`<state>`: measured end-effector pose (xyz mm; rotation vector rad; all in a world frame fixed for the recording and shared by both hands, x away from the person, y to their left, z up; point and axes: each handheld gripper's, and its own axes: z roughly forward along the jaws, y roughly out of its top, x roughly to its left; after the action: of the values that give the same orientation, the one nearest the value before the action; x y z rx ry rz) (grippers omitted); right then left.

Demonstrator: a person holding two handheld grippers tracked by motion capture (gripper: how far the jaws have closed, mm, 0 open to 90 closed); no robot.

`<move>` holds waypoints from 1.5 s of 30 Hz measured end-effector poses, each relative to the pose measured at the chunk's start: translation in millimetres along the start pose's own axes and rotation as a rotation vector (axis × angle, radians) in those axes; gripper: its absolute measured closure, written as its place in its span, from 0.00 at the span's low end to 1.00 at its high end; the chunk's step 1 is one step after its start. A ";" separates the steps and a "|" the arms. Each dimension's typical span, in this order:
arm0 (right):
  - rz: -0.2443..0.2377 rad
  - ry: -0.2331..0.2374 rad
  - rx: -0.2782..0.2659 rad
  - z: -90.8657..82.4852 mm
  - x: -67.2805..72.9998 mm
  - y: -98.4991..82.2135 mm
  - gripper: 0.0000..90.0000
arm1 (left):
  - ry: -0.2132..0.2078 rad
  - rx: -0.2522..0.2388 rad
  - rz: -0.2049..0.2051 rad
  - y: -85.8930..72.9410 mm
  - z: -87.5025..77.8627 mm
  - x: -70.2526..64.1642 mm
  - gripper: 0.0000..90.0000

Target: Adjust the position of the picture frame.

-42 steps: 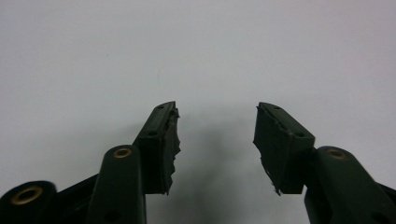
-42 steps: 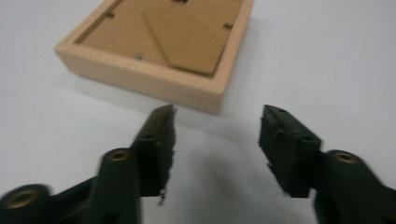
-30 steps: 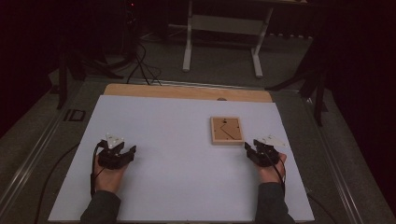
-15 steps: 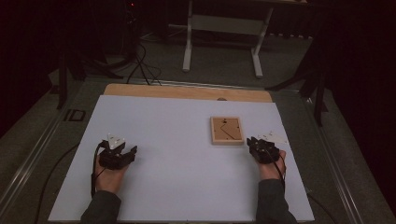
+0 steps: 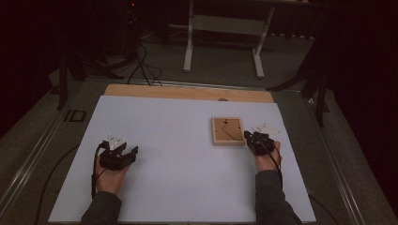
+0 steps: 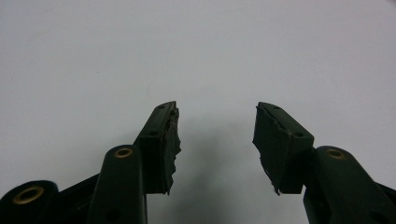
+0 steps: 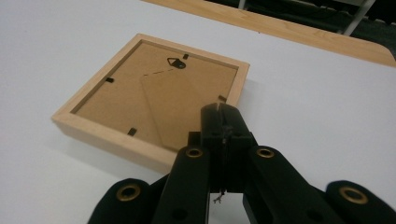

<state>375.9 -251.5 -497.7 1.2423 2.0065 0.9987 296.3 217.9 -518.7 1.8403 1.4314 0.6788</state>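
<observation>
A: A wooden picture frame is seen lying face down on the white table, toward the right and far side, with its cardboard backing and small metal hanger turned upward. Why is it placed that way?

B: The back is left exposed, it is judged, so that the little black tabs along the inner edge can be reached and the backing worked loose.

A: And the right gripper?

B: It is held just over the frame's near right corner, and its jaws have just been closing; they are now pressed together with nothing between them. A closed tip is likely wanted here as a narrow poking tool, to push a tab or lift the backing, though that is a reading and not something shown.

A: Is the frame touched yet?

B: That cannot be told; the tip is seen above the backing's edge, close to it.

A: What of the left gripper?

B: It is rested on the bare table well to the left, far from the frame, jaws parted about halfway and empty. It is probably kept there in reserve, to steady the frame when needed.
</observation>
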 end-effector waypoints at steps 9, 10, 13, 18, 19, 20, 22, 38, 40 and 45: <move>-0.035 -0.018 0.038 17.9 -2.1 8.8 0.99 | 0.001 -0.003 -0.009 0.1 -0.1 1.3 0.55; -0.038 -0.021 0.045 20.2 -2.0 8.9 0.99 | 0.002 -0.005 -0.010 0.1 -0.2 1.2 0.55; -0.023 -0.019 0.053 26.1 -2.7 9.0 0.99 | 0.004 -0.011 -0.012 0.3 -1.1 1.3 0.55; 0.000 -0.015 0.060 34.1 -3.6 10.5 0.99 | 0.005 -0.009 -0.014 0.3 -1.2 2.2 0.55; -0.003 -0.015 0.065 35.6 -3.4 11.0 0.99 | 0.004 -0.009 -0.014 0.3 -1.2 2.3 0.55; -0.006 -0.017 0.070 37.6 -3.4 11.4 0.99 | 0.004 -0.009 -0.014 0.3 -1.1 2.3 0.55; -0.001 -0.017 0.076 40.4 -3.9 11.8 0.99 | 0.002 -0.008 -0.015 0.2 -0.9 2.0 0.55; -0.025 -0.021 0.101 47.9 -4.9 15.8 0.99 | 0.004 -0.007 -0.016 -0.1 -0.1 1.8 0.54; -0.026 -0.019 0.100 48.0 -4.7 15.8 0.99 | 0.005 -0.007 -0.016 -0.1 -0.2 1.6 0.54; -0.040 -0.019 0.103 48.4 -1.6 15.4 1.00 | 0.006 -0.008 -0.014 0.0 -0.5 1.9 0.54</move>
<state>421.5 -234.2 -511.9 1.2555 2.0829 0.8712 296.4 219.9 -518.4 1.8220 1.4417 0.6824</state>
